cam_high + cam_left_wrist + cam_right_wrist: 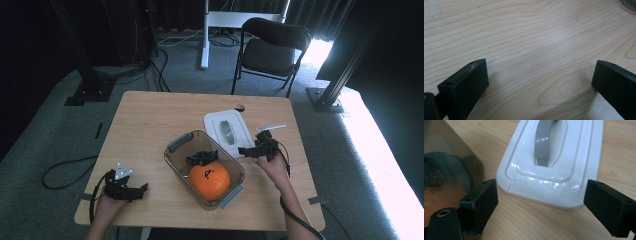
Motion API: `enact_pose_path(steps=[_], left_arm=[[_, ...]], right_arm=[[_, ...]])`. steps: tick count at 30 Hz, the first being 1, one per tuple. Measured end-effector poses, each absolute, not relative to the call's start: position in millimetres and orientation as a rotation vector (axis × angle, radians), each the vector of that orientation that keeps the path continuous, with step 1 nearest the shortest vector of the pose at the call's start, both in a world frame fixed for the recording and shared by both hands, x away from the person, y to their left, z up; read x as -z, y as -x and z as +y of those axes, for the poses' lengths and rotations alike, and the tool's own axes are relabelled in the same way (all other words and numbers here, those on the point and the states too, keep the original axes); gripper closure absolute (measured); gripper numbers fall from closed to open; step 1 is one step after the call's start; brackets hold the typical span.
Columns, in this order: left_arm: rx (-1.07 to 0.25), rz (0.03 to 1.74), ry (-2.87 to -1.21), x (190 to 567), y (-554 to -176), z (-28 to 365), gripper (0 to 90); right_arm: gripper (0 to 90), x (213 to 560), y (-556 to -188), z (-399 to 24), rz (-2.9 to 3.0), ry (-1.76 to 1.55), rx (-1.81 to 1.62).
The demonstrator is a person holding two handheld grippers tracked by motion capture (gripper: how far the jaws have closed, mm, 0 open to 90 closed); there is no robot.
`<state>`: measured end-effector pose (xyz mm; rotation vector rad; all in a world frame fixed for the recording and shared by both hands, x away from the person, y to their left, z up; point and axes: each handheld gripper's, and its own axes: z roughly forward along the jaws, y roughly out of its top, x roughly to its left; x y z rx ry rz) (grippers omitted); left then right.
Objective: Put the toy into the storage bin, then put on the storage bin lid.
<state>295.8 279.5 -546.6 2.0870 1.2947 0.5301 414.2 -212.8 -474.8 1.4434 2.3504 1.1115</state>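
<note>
Between the spread jaws of the right gripper (541, 202), in the right gripper view, lies the near edge of a white lid (554, 165) with a grey handle (543, 142) set in its top. The jaws are wide apart and grasp nothing; they sit low over the wooden table (619, 152), one on each side of the lid's near end, and whether they touch it cannot be told. Just beside the left jaw stands the smoky wall of a clear plastic container (446, 170).

From the high view, the right gripper (252, 148) rests between the lid (227, 129) and the container (202, 167), which holds an orange pumpkin (209, 181) with a dark mark and a dark stem end.

Well apart, near the table's front left corner, the left gripper (136, 190) is held low over bare wood. Its own view shows its jaws released and wide apart over plain wood grain (529, 50).
</note>
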Motion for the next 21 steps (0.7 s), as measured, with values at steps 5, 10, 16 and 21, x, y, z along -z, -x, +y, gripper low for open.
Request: enact_pose_path(steps=[5, 10, 16, 21], left_arm=[[-0.530, 1.295, -2.087, 546.6, -295.8, 279.5, 1.1], [-0.531, 1.296, -2.086, 546.6, -295.7, 279.3, 1.2], [-0.531, 1.296, -2.086, 546.6, -295.7, 279.3, 1.2], [-0.531, 1.296, -2.086, 546.6, -295.7, 279.4, 1.2]], right_arm=[[11.5, 479.2, -418.1, -211.0, 2.354, -1.430, -1.091], [11.5, 480.5, -423.9, -205.1, 2.367, -1.442, -1.106], [11.4, 487.1, -433.9, -194.1, 2.396, -1.461, -1.088], [11.4, 490.2, -440.3, -186.3, 2.405, -1.452, -1.050]])
